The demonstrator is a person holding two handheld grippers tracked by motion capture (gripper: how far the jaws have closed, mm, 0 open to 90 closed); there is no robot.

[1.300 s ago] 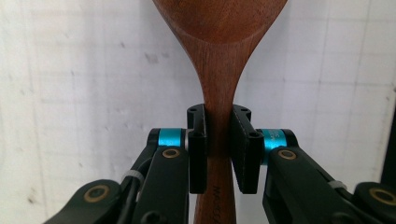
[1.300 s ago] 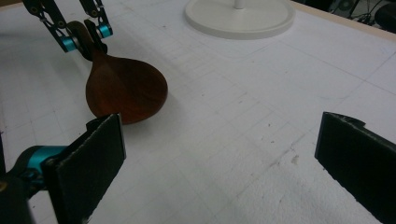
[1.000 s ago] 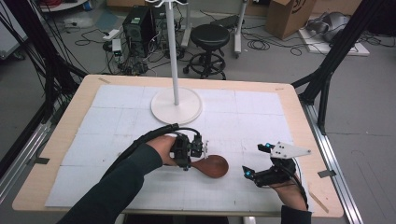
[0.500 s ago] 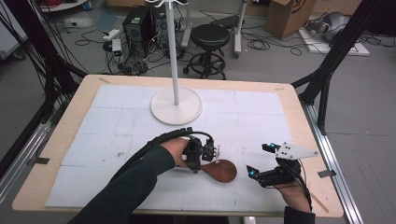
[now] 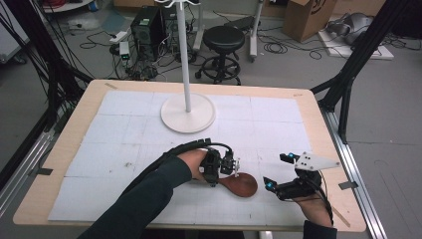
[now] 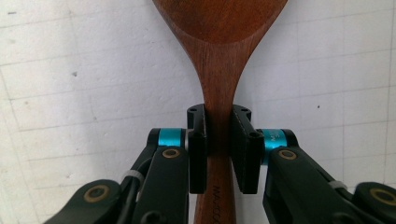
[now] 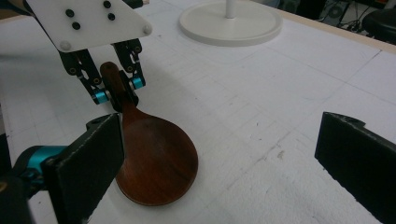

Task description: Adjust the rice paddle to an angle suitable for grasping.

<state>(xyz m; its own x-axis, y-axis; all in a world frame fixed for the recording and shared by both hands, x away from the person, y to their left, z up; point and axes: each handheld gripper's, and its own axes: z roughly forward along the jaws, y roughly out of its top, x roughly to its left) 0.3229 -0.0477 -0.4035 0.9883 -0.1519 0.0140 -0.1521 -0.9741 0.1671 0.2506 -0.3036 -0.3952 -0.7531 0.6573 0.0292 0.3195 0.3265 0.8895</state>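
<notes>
A dark wooden spoon (image 5: 242, 184) lies low at the white mat near the table's front, its bowl pointing right. My left gripper (image 5: 230, 172) is shut on the spoon's handle, just behind the bowl. In the left gripper view both pads (image 6: 198, 154) press the handle of the spoon (image 6: 219, 56). My right gripper (image 5: 275, 171) stands open a little to the right of the bowl, with nothing between its fingers. The right gripper view looks between its wide-apart jaws (image 7: 224, 154) at the spoon (image 7: 156, 158) and the left gripper (image 7: 116, 93) holding it.
A white coat stand rises from a round base (image 5: 188, 113) at the table's middle back, also visible at the top of the right gripper view (image 7: 231, 23). The white gridded mat (image 5: 124, 129) covers most of the wooden table. A stool and cables are on the floor behind.
My left gripper has carried the spoon to the right, closer to the right gripper. The right gripper has kept its place.
</notes>
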